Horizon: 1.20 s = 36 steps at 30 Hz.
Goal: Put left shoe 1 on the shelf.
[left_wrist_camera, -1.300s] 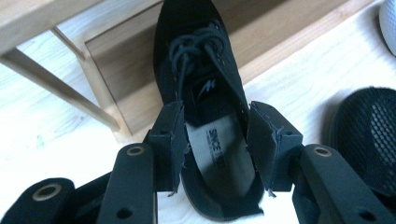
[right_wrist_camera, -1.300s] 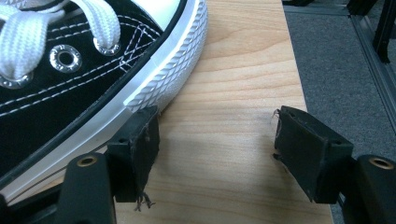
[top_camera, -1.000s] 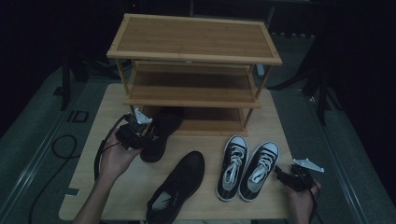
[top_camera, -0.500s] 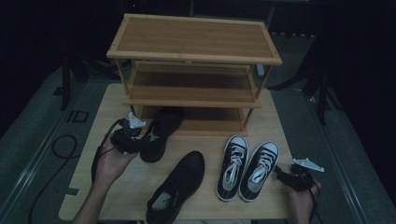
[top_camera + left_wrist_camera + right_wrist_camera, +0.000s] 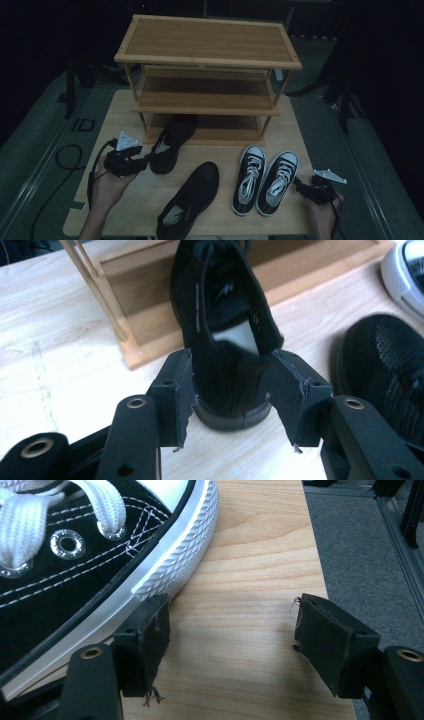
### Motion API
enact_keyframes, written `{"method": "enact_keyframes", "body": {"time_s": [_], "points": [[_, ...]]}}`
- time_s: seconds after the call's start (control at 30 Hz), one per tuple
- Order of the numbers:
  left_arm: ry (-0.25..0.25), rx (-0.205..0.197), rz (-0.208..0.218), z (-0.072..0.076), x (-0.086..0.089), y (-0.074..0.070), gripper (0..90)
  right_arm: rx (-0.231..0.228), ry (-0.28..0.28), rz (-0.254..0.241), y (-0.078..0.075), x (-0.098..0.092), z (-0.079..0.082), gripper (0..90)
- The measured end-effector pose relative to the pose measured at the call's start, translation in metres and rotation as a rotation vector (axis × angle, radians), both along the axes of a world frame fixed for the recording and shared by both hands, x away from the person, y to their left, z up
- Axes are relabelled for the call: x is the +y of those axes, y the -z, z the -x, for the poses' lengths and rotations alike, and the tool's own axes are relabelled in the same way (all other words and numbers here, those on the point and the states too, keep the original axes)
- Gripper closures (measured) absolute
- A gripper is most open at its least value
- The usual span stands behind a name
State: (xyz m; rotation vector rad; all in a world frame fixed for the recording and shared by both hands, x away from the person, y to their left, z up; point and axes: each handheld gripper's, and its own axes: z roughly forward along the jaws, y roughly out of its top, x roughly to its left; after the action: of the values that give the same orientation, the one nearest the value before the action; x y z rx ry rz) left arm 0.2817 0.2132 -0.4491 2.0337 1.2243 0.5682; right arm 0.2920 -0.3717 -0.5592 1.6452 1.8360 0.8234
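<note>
High view: I take the wooden shoe rack (image 5: 207, 80) as my landmark. My left gripper (image 5: 131, 161) sits in front of the rack's left leg, at the heel of a black shoe (image 5: 171, 142) whose toe pokes under the bottom shelf. That placement suggests the shoe is being fed onto the lowest level heel-last. Its partner, the second black shoe (image 5: 192, 197), lies further out in front of the rack, with a pair of black-and-white sneakers (image 5: 265, 180) to its right. My right gripper (image 5: 312, 190) rests just beside the outer sneaker, well forward of the rack.

Left gripper view: my jaws stand wide, flanking the black shoe's heel (image 5: 230, 380). They have just been opening, with the heel between them, and the pads appear clear of it.

Right gripper view: jaws wide, nothing between them but bare table (image 5: 240, 630); the sneaker's sole (image 5: 165, 560) touches the left pad's outer side.

Against the earlier frame: my left hand has drawn back from the rack and lower; the right is unmoved
</note>
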Motion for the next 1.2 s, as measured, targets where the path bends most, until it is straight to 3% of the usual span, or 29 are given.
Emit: {"method": "enact_keyframes", "body": {"time_s": [0.2,0.5,0.67,0.83,1.0,1.2], "points": [[-0.010,0.033,-0.039,0.007,0.004,0.018,58.5,0.000,0.000,0.001,0.000,0.000,0.000,29.7],[0.005,0.116,-0.097,0.003,-0.001,0.051,89.5,0.000,0.000,0.001,0.000,0.000,0.000,29.7],[0.029,0.177,-0.129,-0.003,-0.009,0.070,90.0,0.000,-0.001,0.001,0.000,0.000,0.000,29.7],[0.035,0.211,-0.154,-0.006,-0.016,0.083,90.0,0.000,0.000,0.000,0.000,0.000,0.000,29.7],[0.040,0.225,-0.161,-0.014,-0.022,0.089,89.9,0.000,-0.001,0.001,0.000,0.000,0.000,29.7],[0.033,0.217,-0.157,-0.019,-0.030,0.087,89.9,0.000,-0.001,0.001,0.000,0.000,0.000,29.7]]}}
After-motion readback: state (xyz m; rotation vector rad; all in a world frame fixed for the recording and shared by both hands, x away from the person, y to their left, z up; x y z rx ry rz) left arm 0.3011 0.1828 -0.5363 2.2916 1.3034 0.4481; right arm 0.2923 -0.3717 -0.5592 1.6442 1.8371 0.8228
